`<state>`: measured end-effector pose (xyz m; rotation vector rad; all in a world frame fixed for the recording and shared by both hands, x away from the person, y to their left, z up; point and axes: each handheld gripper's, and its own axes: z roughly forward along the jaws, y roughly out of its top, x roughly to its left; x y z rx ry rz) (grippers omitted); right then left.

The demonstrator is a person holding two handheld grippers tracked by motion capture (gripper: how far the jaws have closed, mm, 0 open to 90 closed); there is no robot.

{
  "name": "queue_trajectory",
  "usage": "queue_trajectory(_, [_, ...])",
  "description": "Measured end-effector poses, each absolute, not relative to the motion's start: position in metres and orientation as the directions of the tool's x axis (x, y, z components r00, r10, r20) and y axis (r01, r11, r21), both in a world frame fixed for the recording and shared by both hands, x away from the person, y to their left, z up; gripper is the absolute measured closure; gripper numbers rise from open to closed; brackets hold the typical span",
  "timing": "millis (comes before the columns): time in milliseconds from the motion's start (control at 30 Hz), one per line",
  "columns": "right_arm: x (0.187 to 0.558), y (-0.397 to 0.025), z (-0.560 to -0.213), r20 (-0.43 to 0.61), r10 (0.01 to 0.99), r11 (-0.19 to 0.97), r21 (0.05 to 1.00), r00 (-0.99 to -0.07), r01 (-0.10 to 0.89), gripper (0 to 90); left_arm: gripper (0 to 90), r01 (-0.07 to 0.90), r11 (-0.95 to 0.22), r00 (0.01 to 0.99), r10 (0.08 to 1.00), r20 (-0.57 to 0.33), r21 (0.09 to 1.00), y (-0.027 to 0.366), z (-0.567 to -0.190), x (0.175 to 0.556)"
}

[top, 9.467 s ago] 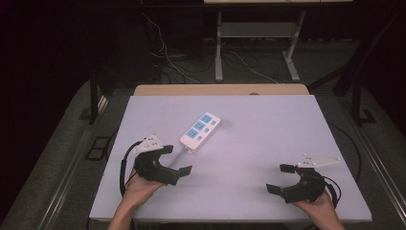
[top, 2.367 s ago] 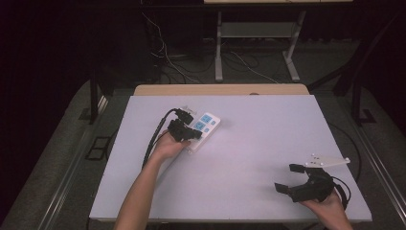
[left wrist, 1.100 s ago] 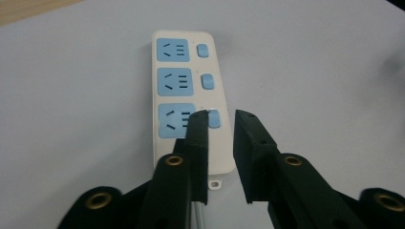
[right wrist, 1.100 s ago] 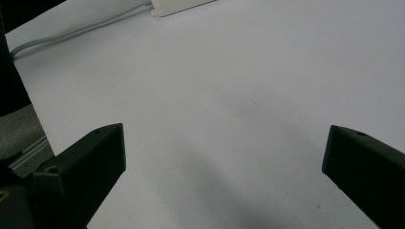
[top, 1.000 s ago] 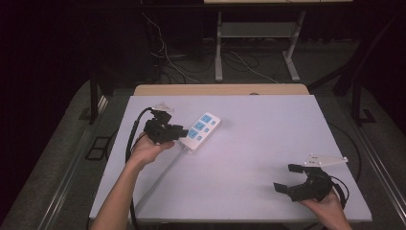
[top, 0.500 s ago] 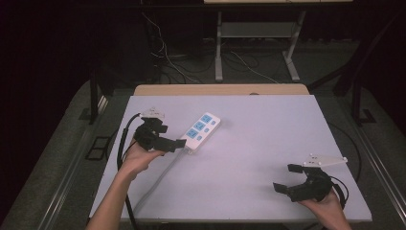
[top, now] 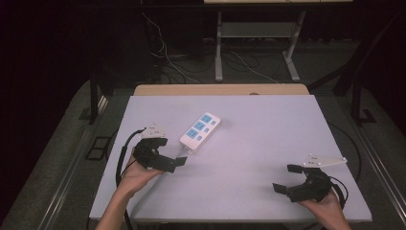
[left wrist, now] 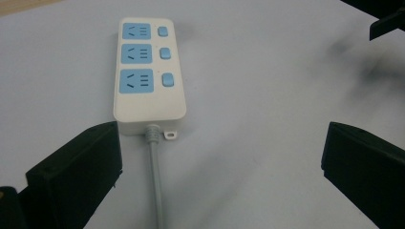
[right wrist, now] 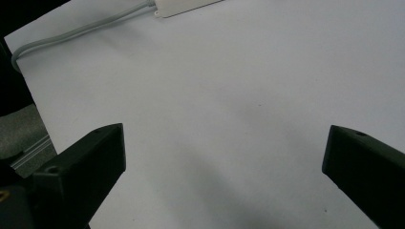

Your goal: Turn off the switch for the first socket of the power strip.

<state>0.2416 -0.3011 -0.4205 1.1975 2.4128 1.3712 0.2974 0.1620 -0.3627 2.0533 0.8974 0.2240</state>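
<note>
A white power strip (top: 201, 130) with three blue sockets and blue switches lies flat on the table, angled toward the back right. Its grey cable (left wrist: 155, 181) runs from the near end toward the left gripper. My left gripper (top: 171, 152) is held just short of that end, open, with nothing between its jaws. In the left gripper view the power strip (left wrist: 148, 71) lies ahead, left of centre, outside the open left gripper (left wrist: 219, 167). My right gripper (top: 286, 178) is near the front right corner, open and holding nothing. The right gripper view shows the strip's end (right wrist: 186, 5) and cable (right wrist: 71, 33) far off.
The pale table top (top: 268, 134) has a wooden strip (top: 220, 89) along its far edge. Beyond the table are a dark floor, loose cables (top: 167, 57) and the legs of a metal stand (top: 253, 52). The left table edge (right wrist: 28, 109) drops to grey floor.
The left gripper, over the power strip 2.4 s ago, has drawn back toward the near left and now sits off the strip's cable end. The right gripper has hardly moved.
</note>
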Motion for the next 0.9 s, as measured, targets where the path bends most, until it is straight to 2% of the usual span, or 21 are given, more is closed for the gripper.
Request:
queue_trajectory(433, [0.242,-0.299,-0.422,0.265,0.681,0.283,0.765,-0.683,0.578,0.6,0.0,0.512,-0.261,0.697,0.683,-0.218,0.818,0.176,-0.387,0.274])
queue_trajectory(900, [0.240,-0.298,-0.423,0.280,0.673,0.275,0.764,-0.684,0.583,0.6,0.0,0.488,-0.229,0.694,0.687,-0.216,0.842,0.173,-0.411,0.254])
